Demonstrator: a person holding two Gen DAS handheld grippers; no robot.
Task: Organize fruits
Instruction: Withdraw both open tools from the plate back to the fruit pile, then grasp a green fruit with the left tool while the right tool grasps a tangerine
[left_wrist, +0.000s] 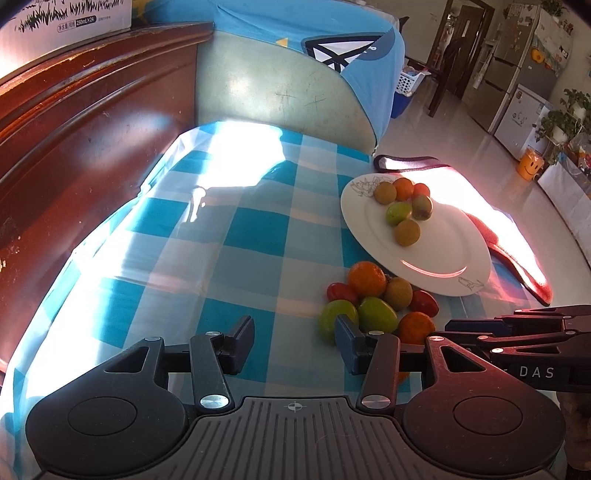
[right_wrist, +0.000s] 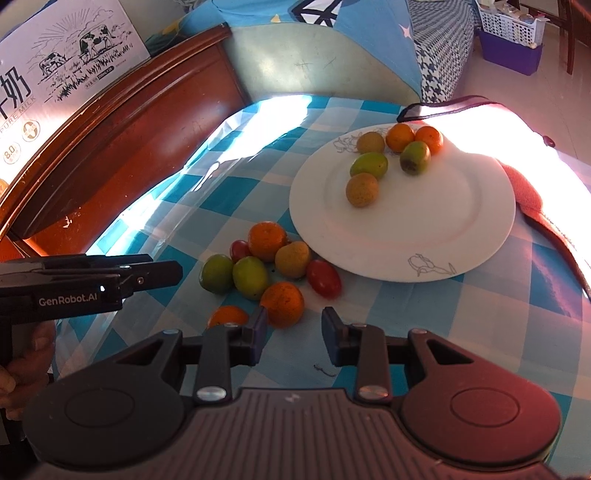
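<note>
While my left gripper (left_wrist: 295, 339) hovers low over the checked cloth (left_wrist: 229, 229), jaws wide apart and holding nothing, my right gripper (right_wrist: 291, 334) sits beside it, also spread and empty, just short of the loose fruit pile (right_wrist: 269, 266). Only the right view shows all eight loose fruits. Six more lie on the white plate (right_wrist: 424, 221), beyond the pile.

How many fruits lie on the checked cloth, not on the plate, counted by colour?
Orange fruits: 3
Green fruits: 2
Red fruits: 2
Brownish-yellow fruit: 1
Total: 8
</note>
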